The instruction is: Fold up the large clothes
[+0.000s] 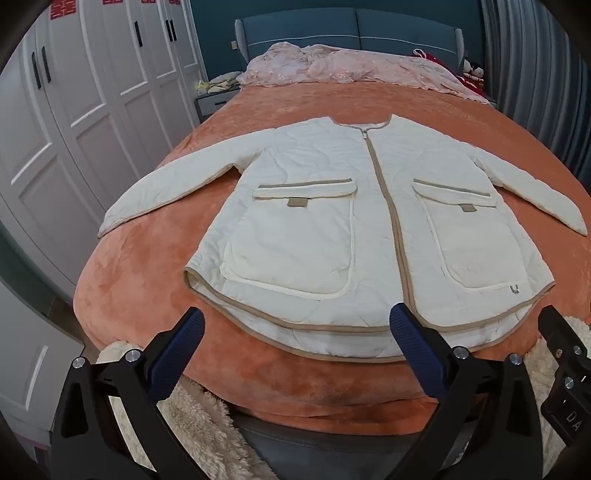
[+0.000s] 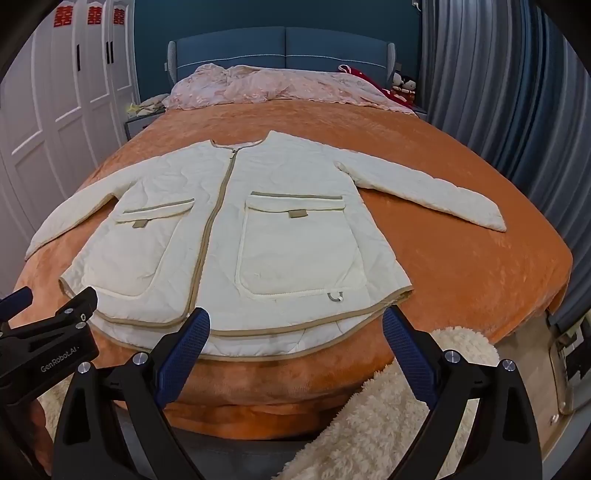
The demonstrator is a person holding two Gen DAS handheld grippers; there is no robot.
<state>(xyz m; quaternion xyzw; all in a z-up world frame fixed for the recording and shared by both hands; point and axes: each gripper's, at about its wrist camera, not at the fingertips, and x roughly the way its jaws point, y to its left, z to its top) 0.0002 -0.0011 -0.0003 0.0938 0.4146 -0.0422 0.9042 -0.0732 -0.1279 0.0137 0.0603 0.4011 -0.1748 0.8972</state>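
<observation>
Jacket (image 1: 332, 206), cream quilted w/ tan trim, lies flat, front up, zipped, on the orange bedspread (image 1: 147, 288), straight ahead of both claws, hem nearest them. 1 jacket, 2 sleeves spread out to either side, 2 flap pockets, 1 centre zip. Far sleeve cuffs are stretched by the fisheye, hard to read. Back of jacket is hidden underneath.

Left gripper (image 1: 295, 328) hovers just short of the hem, fingers spread wide, nothing between them. Right gripper (image 2: 295, 326) is the same: spread wide, holding nothing, just short of the hem's right half. Each claw shows at the edge of the other's view, cut off.

Fluffy cream fabric (image 2: 388, 406) sits under the claws, partly hidden by them; can't tell what it is. Beyond the jacket: pink blanket (image 1: 351, 70), blue headboard (image 1: 351, 29). White wardrobe (image 1: 74, 110) far left, grey curtain (image 2: 498, 110) far right.
</observation>
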